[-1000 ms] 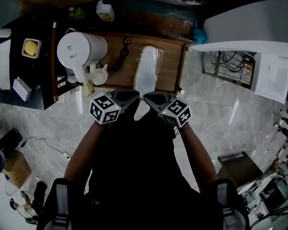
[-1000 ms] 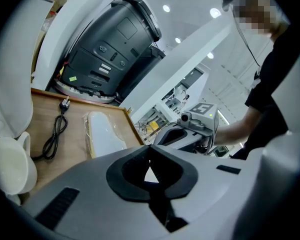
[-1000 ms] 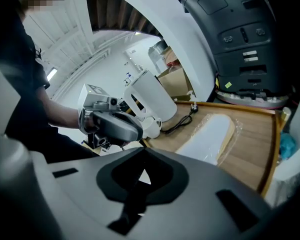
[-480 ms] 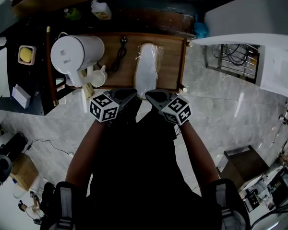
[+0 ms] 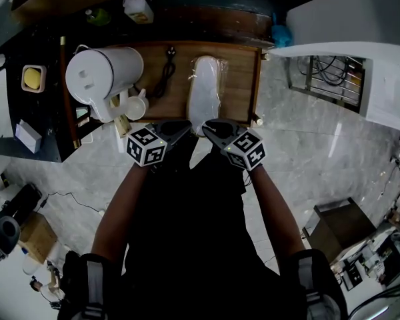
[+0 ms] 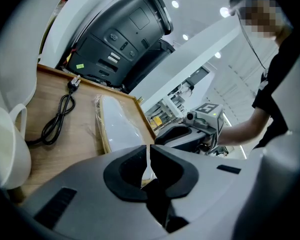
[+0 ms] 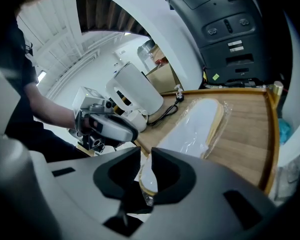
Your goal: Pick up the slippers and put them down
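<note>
At the near edge of the wooden table [image 5: 240, 85], my L gripper [image 6: 149, 153] has its jaws together, pinched on a thin white sliver, the edge of the slippers [image 5: 205, 92] in their clear wrap. R gripper [image 7: 145, 159] sits just beside it. Its jaws have just been opening and now stand a bit apart, with the heel end of the pack between them; pads don't look to press on it. The slippers lie flat, lengthwise from near the far edge to the near edge, approx. mid-table, heel end poking past the near edge. A black cable [image 5: 165, 77] lies on the wood towards the left edge. A white mug [image 5: 139, 107] and a white kettle [image 5: 103, 72] stand at the left edge.
</note>
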{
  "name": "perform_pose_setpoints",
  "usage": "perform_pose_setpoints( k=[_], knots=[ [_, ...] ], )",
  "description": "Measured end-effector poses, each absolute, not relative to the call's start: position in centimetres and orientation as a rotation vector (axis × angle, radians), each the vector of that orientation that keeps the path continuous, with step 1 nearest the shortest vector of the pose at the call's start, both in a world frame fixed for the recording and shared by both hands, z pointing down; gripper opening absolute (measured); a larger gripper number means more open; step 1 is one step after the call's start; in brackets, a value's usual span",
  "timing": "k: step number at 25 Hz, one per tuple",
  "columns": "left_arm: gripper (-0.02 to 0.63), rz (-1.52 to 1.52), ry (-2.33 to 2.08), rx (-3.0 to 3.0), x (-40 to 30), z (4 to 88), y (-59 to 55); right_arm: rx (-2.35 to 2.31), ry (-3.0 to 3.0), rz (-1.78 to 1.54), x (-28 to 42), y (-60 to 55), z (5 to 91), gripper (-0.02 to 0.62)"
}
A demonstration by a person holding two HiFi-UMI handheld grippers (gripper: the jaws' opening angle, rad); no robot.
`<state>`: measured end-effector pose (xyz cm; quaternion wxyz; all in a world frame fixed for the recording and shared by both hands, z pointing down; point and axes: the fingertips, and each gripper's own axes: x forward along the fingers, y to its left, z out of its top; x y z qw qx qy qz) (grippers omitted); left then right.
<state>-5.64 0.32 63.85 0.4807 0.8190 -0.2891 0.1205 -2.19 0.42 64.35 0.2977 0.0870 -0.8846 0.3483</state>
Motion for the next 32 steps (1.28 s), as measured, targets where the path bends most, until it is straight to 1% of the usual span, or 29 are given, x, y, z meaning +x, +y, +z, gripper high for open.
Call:
perform_pose_setpoints(
  k=[8, 10, 13, 14, 17, 23, 24, 28, 32],
  knots=[
    [0.021, 0.316, -0.691, 1.985, -5.5, 65.0, 0.1, 0.27, -2.343, 0.927, -2.0, -0.4, 65.5, 0.112],
    [0.049, 0.324, -0.695, 1.983, -5.5, 65.3, -0.1, 0.279, -2.34, 0.93, -1.8, -0.5, 65.7, 0.134],
    [0.11, 0.339, -0.7, 1.977, -5.5, 65.7, -0.3, 0.301, -2.328, 0.954, -1.4, -0.5, 66.2, 0.164],
    [0.116, 0.341, -0.703, 1.975, -5.6, 65.9, -0.4, 0.301, -2.323, 0.96, -1.3, -0.4, 66.4, 0.177],
    [0.143, 0.342, -0.714, 1.968, -5.8, 66.2, -0.7, 0.305, -2.311, 0.969, -1.1, -0.4, 66.8, 0.181],
    [0.17, 0.355, -0.717, 1.941, -6.2, 67.2, -0.7, 0.368, -2.307, 0.982, -0.7, -1.3, 67.3, 0.234],
    [0.173, 0.362, -0.714, 1.936, -6.2, 67.5, -0.6, 0.373, -2.309, 0.983, -0.6, -1.4, 67.3, 0.253],
    [0.192, 0.384, -0.713, 1.924, -6.2, 68.0, -0.4, 0.391, -2.298, 0.986, -0.3, -1.6, 67.6, 0.284],
    [0.223, 0.398, -0.721, 1.91, -6.3, 68.7, -0.5, 0.414, -2.275, 0.992, 0.1, -1.8, 68.2, 0.321]
  ],
)
